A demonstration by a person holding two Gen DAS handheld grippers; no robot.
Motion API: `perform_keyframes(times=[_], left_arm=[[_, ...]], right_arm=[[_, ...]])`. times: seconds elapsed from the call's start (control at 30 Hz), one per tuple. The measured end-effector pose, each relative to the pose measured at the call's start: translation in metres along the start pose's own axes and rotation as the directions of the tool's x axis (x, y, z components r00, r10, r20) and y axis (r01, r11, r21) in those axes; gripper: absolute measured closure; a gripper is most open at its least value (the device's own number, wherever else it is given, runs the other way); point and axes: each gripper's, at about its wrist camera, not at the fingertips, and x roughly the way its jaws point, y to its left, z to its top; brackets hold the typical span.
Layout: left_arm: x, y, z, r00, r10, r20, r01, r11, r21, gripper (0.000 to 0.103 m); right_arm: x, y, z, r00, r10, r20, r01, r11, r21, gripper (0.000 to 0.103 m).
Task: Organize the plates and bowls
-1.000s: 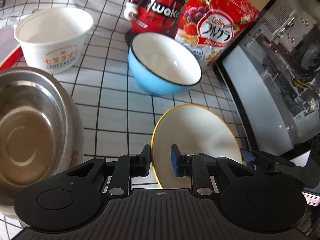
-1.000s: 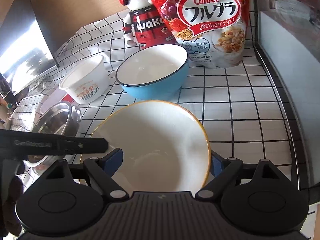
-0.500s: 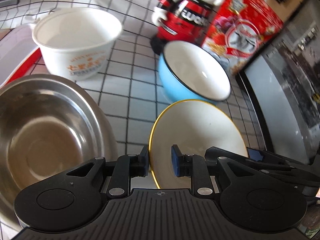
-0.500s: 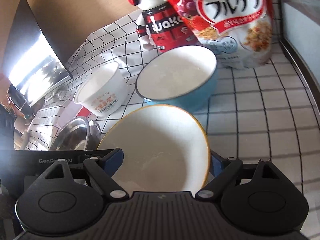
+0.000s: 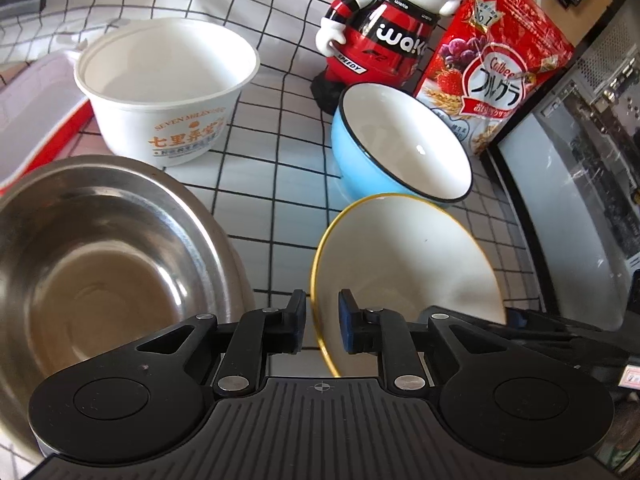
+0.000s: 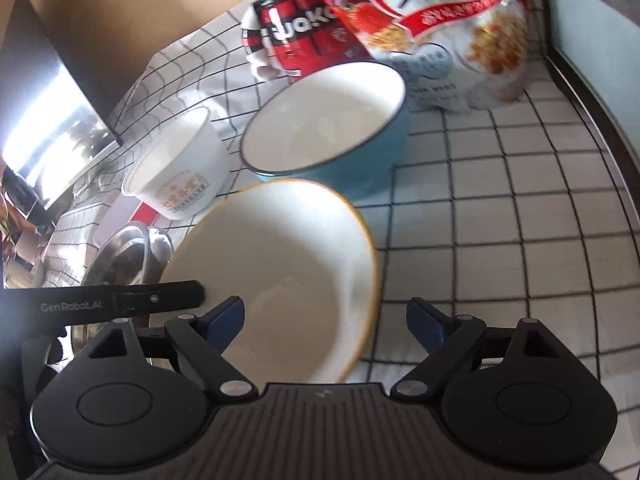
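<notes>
The left gripper [image 5: 322, 322] pinches the near rim of the white, yellow-rimmed ceramic bowl [image 5: 404, 260], now tilted and carried closer to the blue enamel bowl [image 5: 400, 148] than a second ago, apparently for nesting. The right gripper [image 6: 325, 322] stands wide open around it, gripping nothing. The steel bowl [image 5: 92, 264] and white paper tub [image 5: 168, 84] rest on the checked worktop [image 5: 276, 168].

A grid-patterned white tablecloth [image 5: 280, 168] lies sunlit beside a tan wall [image 6: 132, 20].
</notes>
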Motion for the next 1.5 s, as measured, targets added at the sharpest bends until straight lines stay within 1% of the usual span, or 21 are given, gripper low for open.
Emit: perform_keyframes(times=[0.07, 0.23, 0.3, 0.37, 0.5, 0.6, 0.67, 0.73, 0.87, 0.93, 1.0, 1.07, 1.17, 1.27, 1.33, 1.37, 1.4, 1.5], left_arm=[[-0.002, 0.0, 0.0, 1.0, 0.005, -0.014, -0.005, 1.0, 0.002, 0.084], [-0.005, -0.001, 0.002, 0.999, 0.001, -0.038, -0.001, 1.0, 0.013, 0.084], [-0.007, -0.001, 0.003, 0.999, -0.005, -0.046, 0.006, 1.0, 0.027, 0.084], [-0.01, 0.001, 0.005, 0.998, -0.015, -0.054, 0.017, 0.999, 0.045, 0.084], [-0.012, 0.007, 0.01, 0.997, -0.031, -0.066, 0.036, 0.997, 0.075, 0.083], [-0.016, 0.016, 0.012, 0.996, -0.069, -0.061, 0.074, 0.994, 0.079, 0.083], [-0.02, 0.023, 0.013, 0.993, -0.1, -0.064, 0.105, 0.991, 0.08, 0.083], [-0.023, 0.03, 0.016, 0.992, -0.11, -0.059, 0.115, 0.99, 0.088, 0.083], [-0.03, 0.041, 0.025, 0.99, -0.135, -0.038, 0.137, 0.987, 0.087, 0.084], [-0.034, 0.045, 0.03, 0.989, -0.142, -0.026, 0.144, 0.985, 0.094, 0.084], [-0.039, 0.048, 0.037, 0.988, -0.154, -0.013, 0.154, 0.983, 0.099, 0.084], [-0.044, 0.051, 0.047, 0.988, -0.155, 0.005, 0.154, 0.983, 0.102, 0.083], [-0.052, 0.047, 0.068, 0.989, -0.144, 0.046, 0.137, 0.983, 0.122, 0.083], [-0.057, 0.036, 0.09, 0.989, -0.133, 0.068, 0.12, 0.979, 0.164, 0.083], [-0.055, 0.028, 0.1, 0.99, -0.12, 0.078, 0.104, 0.978, 0.183, 0.083], [-0.052, 0.025, 0.104, 0.99, -0.112, 0.086, 0.094, 0.979, 0.183, 0.083], [-0.048, 0.021, 0.108, 0.991, -0.104, 0.086, 0.088, 0.981, 0.172, 0.083], [-0.025, 0.012, 0.121, 0.99, -0.129, 0.053, 0.12, 0.981, 0.152, 0.083]], right_arm=[[-0.001, -0.005, -0.002, 1.0, -0.01, -0.007, 0.01, 1.0, 0.014, 0.01], [0.003, -0.016, -0.009, 0.999, -0.021, -0.027, 0.023, 0.996, 0.083, 0.01], [0.004, -0.018, -0.012, 1.0, -0.02, -0.024, 0.023, 0.994, 0.109, 0.006], [0.004, -0.015, -0.012, 0.999, -0.036, -0.028, 0.039, 0.993, 0.114, 0.006], [0.011, -0.009, -0.006, 0.996, -0.061, -0.067, 0.067, 0.993, 0.093, 0.0], [0.015, -0.004, -0.001, 0.99, -0.088, -0.106, 0.097, 0.992, 0.085, 0.0], [0.016, -0.003, 0.002, 0.988, -0.097, -0.119, 0.109, 0.989, 0.101, 0.0], [0.017, -0.002, 0.003, 0.987, -0.11, -0.121, 0.125, 0.985, 0.121, 0.0], [0.023, 0.006, 0.005, 0.977, -0.147, -0.157, 0.158, 0.986, 0.059, 0.0], [0.021, 0.007, 0.007, 0.974, -0.16, -0.163, 0.174, 0.981, 0.08, 0.006], [0.009, 0.015, 0.011, 0.972, -0.203, -0.116, 0.212, 0.975, 0.069, 0.006], [-0.005, 0.03, 0.02, 0.964, -0.261, -0.057, 0.263, 0.964, 0.026, 0.006], [-0.025, 0.051, 0.043, 0.948, -0.317, 0.034, 0.319, 0.947, -0.036, 0.006], [-0.036, 0.067, 0.069, 0.919, -0.384, 0.092, 0.39, 0.918, -0.067, 0.005], [-0.035, 0.074, 0.085, 0.9, -0.426, 0.097, 0.434, 0.896, -0.091, 0.005], [-0.034, 0.075, 0.092, 0.894, -0.437, 0.1, 0.446, 0.888, -0.108, 0.005], [-0.033, 0.073, 0.096, 0.895, -0.435, 0.099, 0.445, 0.889, -0.112, 0.005], [-0.035, 0.058, 0.108, 0.924, -0.366, 0.11, 0.374, 0.925, -0.063, 0.006]])
